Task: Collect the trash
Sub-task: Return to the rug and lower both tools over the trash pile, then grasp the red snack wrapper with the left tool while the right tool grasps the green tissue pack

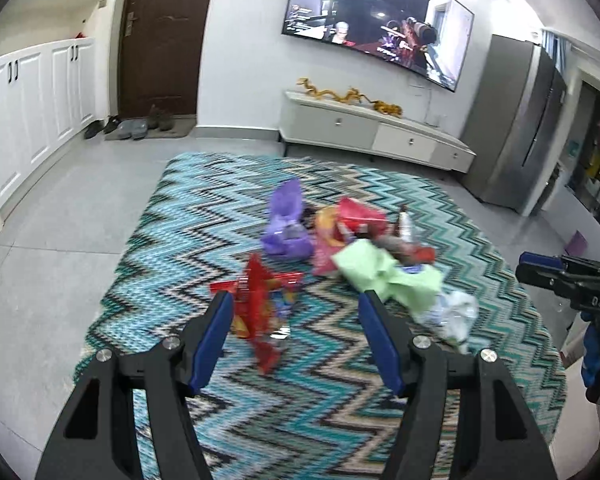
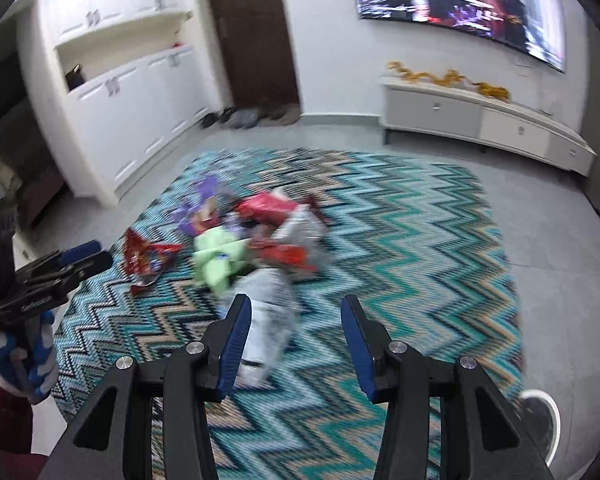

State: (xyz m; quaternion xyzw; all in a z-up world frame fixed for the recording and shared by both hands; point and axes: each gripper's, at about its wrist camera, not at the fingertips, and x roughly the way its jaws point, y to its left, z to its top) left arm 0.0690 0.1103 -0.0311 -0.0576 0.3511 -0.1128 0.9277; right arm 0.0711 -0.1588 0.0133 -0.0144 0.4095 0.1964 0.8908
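While both hands hover above it, the zigzag rug (image 1: pixel 220 208) fills the floor before the TV cabinet (image 1: pixel 372 132). Trash lies heaped near its middle: a purple bag (image 1: pixel 286 220), a green wrapper (image 1: pixel 384 276), a red snack bag (image 1: pixel 260 304), and what may be a clear plastic bag (image 2: pixel 268 312), blurred. The left tool (image 1: pixel 296 300) and right tool (image 2: pixel 296 304) both stand apart, holding nothing.

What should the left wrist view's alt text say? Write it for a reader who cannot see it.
The open left gripper hovers, holding nothing, over a heap of trash on a zigzag rug, with a red wrapper nearest its fingers. The right gripper shows at the right edge; a television hangs on the far wall.
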